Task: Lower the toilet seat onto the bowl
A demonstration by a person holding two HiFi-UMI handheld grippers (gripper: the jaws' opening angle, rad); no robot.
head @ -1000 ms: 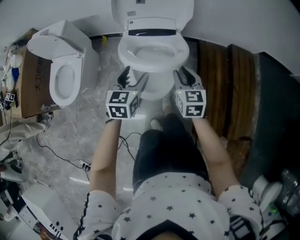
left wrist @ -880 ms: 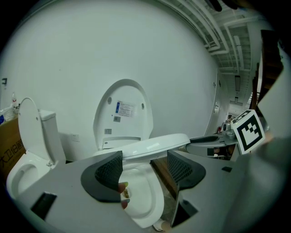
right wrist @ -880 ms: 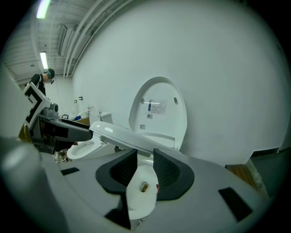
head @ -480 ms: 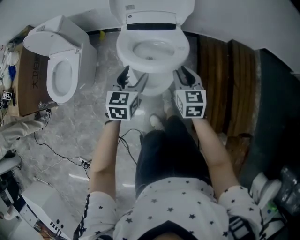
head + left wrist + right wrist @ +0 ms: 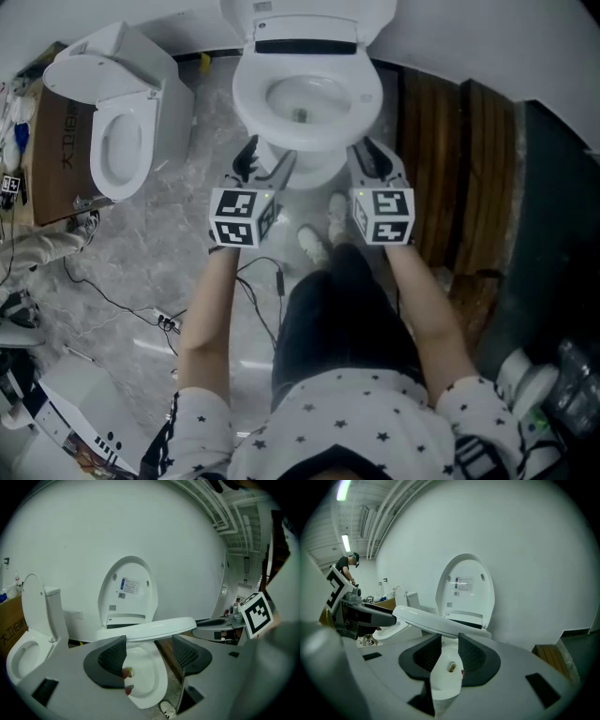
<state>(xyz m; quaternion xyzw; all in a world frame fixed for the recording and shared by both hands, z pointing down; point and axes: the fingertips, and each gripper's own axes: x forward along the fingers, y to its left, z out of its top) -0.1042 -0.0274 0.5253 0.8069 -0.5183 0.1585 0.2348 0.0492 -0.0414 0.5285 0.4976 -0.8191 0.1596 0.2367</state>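
Toilets counted: 2. The main toilet (image 5: 307, 56) stands centre with its lid (image 5: 465, 585) upright against the wall. The second toilet (image 5: 122, 122) is at left beside 1 cardboard box (image 5: 56, 159), its lid also up.

There is 1 toilet seat (image 5: 154, 627), tilted shallowly above the bowl (image 5: 152, 681), front end higher, not yet on the rim.

Grippers counted: 2, one at each front corner of the bowl. On the left gripper (image 5: 267, 161) the jaws stand wide apart, clamping nothing. On the right gripper (image 5: 368, 152) the jaws are closer but parted, with the bowl visible through the gap. The seat edge crosses just above both pairs; contact cannot be told.

Floor (image 5: 187, 187) with toilet (image 5: 305, 173), second toilet (image 5: 169, 112), cable (image 5: 112, 302)
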